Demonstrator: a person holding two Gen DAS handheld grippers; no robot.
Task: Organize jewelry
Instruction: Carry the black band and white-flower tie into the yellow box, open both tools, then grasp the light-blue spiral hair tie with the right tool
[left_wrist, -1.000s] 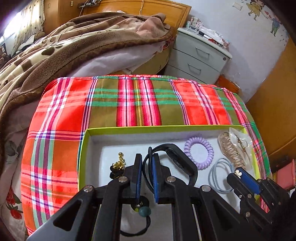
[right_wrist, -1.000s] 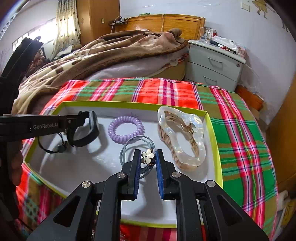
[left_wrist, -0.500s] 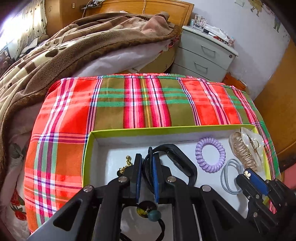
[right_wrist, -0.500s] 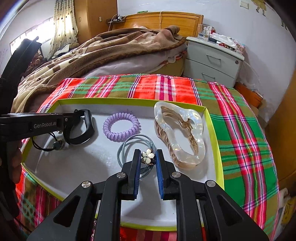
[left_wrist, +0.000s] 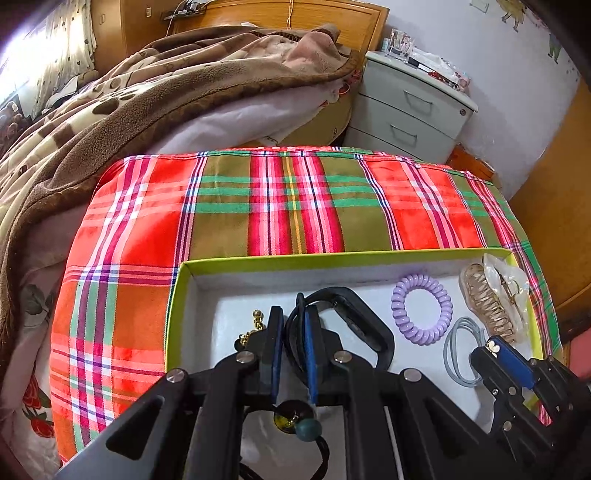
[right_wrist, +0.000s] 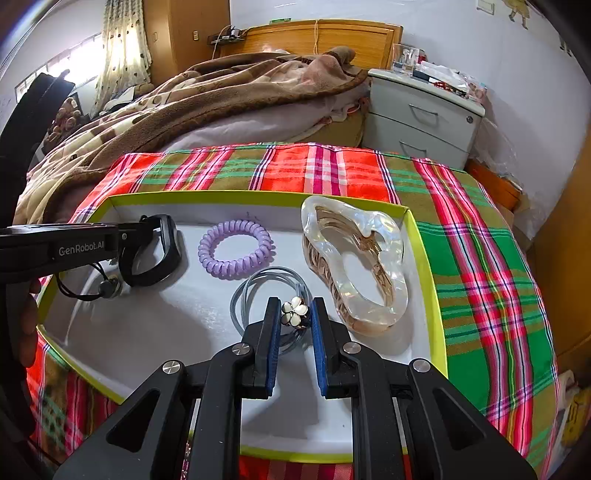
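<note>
A white box with a lime-green rim (left_wrist: 332, 257) (right_wrist: 424, 258) lies on a plaid cloth. My left gripper (left_wrist: 293, 317) is shut on a black band (left_wrist: 354, 317), held just above the box floor at its left; the band also shows in the right wrist view (right_wrist: 162, 251). A black cord with a green bead (left_wrist: 308, 428) hangs below it. My right gripper (right_wrist: 294, 314) is shut on a white flower hair tie (right_wrist: 294, 313) over grey elastic loops (right_wrist: 258, 291). A lilac spiral hair tie (right_wrist: 234, 253) and a clear claw clip (right_wrist: 354, 266) lie in the box. A gold trinket (left_wrist: 255, 328) lies left.
The plaid cloth (left_wrist: 288, 206) covers the surface beyond and around the box. A bed with a brown blanket (left_wrist: 147, 92) is behind. A grey two-drawer nightstand (right_wrist: 424, 114) stands at the back right. My right gripper also shows in the left wrist view (left_wrist: 495, 349).
My left gripper has drawn back toward me with the black band, so the box sits lower in its view. My right gripper has held still on the flower hair tie.
</note>
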